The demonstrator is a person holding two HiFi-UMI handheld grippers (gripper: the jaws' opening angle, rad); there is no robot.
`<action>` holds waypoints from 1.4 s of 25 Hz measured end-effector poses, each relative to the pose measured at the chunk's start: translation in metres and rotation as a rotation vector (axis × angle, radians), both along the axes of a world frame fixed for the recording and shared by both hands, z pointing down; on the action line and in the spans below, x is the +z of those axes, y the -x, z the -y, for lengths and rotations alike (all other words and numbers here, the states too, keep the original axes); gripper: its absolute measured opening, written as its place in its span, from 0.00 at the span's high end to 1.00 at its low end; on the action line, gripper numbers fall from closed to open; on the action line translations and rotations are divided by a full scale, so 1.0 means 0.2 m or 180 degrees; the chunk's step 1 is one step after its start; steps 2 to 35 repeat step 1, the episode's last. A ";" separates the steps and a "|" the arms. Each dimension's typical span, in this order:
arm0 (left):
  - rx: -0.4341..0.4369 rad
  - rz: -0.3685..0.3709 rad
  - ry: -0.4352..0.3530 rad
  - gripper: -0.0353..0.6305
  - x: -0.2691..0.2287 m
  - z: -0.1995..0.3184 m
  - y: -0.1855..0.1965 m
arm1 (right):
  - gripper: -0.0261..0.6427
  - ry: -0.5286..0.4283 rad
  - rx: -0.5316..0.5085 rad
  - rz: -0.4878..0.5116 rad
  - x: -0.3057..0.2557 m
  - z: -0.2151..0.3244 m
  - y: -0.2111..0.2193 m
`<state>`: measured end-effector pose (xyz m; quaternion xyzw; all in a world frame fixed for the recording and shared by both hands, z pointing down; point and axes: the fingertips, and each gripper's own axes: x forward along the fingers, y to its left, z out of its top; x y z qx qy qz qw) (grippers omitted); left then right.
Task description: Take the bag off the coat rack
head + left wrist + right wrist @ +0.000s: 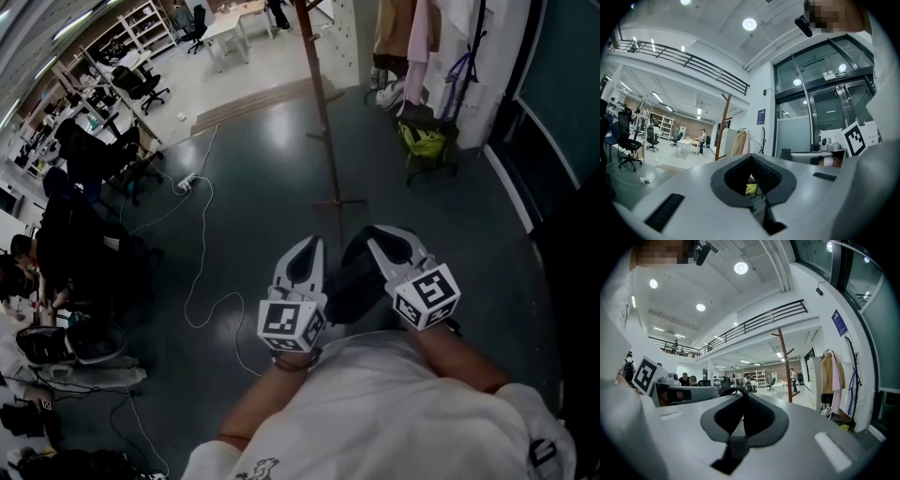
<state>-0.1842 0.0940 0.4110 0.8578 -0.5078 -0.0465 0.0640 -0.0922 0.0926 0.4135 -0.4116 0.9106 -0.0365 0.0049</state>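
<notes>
R hand-held gripper pinching bag strap.

The coat rack is set mid-floor, ahead of both grippers. The bag is hung under the right gripper, just beside the left gripper. A cable is laid toward the floor's left edge; clothes are hung at its far right corner.

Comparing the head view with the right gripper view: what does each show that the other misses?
Head view only: the white cable and power strip on the floor. Right gripper view only: ceiling lights, the balcony railing, a blue wall sign. Both: the coat rack, the hanging clothes, the right gripper shut on the black bag.
</notes>
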 end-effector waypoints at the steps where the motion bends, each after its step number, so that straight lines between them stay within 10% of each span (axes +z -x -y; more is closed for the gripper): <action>1: -0.0001 -0.0003 0.0003 0.94 0.00 0.01 0.01 | 0.93 -0.0002 -0.0002 0.0002 0.00 0.01 0.01; 35: -0.0001 -0.0003 0.0003 0.94 0.00 0.01 0.01 | 0.93 -0.0002 -0.0002 0.0002 0.00 0.01 0.01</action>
